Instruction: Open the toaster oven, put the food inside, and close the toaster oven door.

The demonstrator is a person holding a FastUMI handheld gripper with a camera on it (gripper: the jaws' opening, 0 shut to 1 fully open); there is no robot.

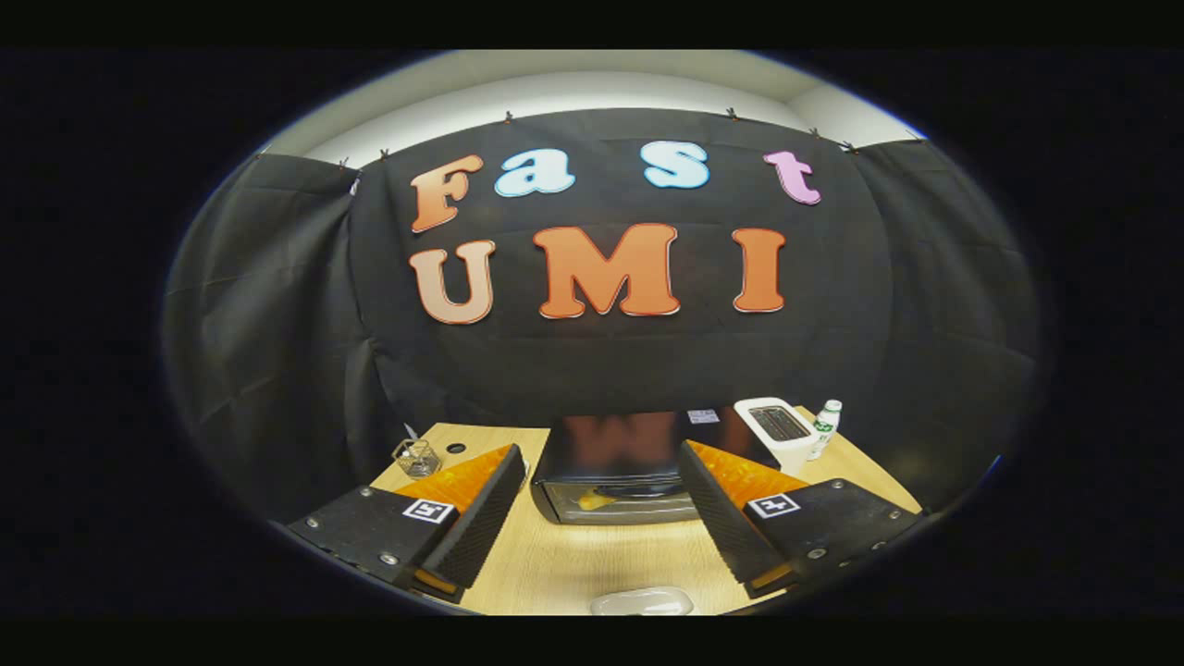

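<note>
The claw (599,518) is held high above the wooden table (592,564), its two fingers spread wide with nothing between them. Straight ahead, framed in the gap between the fingers, sits the toaster oven (615,467), seen from above and a little in front. Its door (620,504) looks to be shut, the handle running across the top of the glass. Through the glass there is a yellowish patch that might be food or might be a reflection; I cannot tell which. Close under the claw, on the near side of the table, lies a pale shallow tray (641,602), and what it holds I cannot make out.

So the scene fits two readings: door closed with the food waiting outside, or door closed again with the food already in.

Whichever it is, anyone working that door should come down square to the handle, keep the fingers wide until they straddle the bar, and swing along the hinge's arc rather than pulling straight.

Beyond the oven stand a white slot toaster (777,430) and a small bottle (826,425); a glass jar (416,456) sits off to the left, well clear
</note>
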